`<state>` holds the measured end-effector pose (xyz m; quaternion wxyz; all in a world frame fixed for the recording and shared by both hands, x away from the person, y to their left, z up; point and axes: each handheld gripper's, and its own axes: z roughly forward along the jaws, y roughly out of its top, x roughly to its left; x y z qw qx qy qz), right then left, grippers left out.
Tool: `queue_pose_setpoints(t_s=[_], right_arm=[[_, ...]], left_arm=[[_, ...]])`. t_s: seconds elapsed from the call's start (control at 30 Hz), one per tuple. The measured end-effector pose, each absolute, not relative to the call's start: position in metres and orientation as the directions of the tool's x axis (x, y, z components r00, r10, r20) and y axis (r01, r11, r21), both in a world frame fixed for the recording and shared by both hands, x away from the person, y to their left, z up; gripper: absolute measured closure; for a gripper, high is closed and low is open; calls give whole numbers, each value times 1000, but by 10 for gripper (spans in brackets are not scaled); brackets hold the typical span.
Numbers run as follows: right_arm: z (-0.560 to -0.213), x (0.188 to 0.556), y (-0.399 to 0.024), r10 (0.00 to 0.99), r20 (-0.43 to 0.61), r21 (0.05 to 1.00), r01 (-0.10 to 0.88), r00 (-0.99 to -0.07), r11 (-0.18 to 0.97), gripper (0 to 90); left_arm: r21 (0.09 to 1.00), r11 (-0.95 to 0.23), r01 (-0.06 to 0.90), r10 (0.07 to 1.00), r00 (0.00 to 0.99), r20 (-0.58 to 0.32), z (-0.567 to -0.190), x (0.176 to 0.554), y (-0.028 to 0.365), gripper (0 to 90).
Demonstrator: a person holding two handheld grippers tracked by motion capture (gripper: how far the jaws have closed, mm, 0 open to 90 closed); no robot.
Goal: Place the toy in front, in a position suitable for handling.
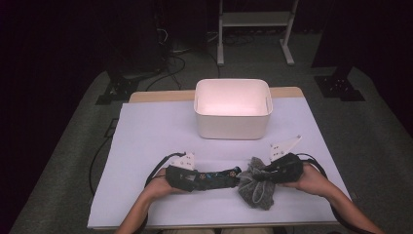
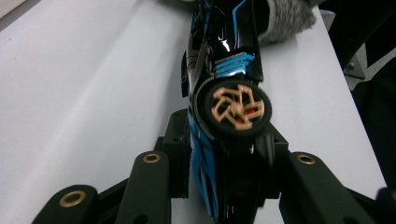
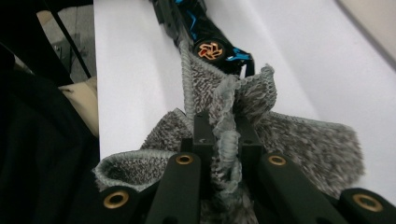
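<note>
A white sheet covers the table [image 1: 146, 146] across the middle of the high view, presumably to give the work a plain surface. Toward the top centre of the sheet stands a white bin [image 1: 233, 109], mouth up and with nothing visible inside, well apart from both hands; it looks parked there as the place to drop things when they are finished.

At the lower right of centre, the grey cloth [image 1: 254, 187] hangs bunched from the right gripper [image 1: 263, 176], whose jaws are clamped on a gathered fold, leaving the loose flaps free to wipe with. In the right gripper view the cloth's edge touches the nose of the toy.

Left of it, the black and blue toy car [image 1: 214, 176] lies lengthwise, nose toward the cloth. The left gripper [image 1: 202, 179] has its jaws closed on the car's rear body, just behind a gold-spoked wheel [image 2: 238, 109], which I judge steadies it for cleaning.
</note>
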<state>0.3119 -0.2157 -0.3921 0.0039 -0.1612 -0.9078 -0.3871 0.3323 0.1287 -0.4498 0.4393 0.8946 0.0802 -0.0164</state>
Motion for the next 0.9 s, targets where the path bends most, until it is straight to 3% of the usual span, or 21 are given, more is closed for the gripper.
queue_pose_setpoints(t_s=[0.27,0.53,0.73,0.9], right_arm=[[-386,316,-210,290,136,745,291,-947,600,821],[-381,322,-163,195,105,740,208,-975,640,821],[-386,326,-160,205,108,724,218,-973,655,821],[-389,325,-163,199,123,724,225,-972,652,822]], left_arm=[[774,-621,119,99,992,-73,-447,332,120,647],[765,-634,108,84,994,-70,-445,334,115,646],[781,-613,125,95,992,-84,-449,333,118,645],[798,-582,158,135,986,-97,-453,331,121,558]])
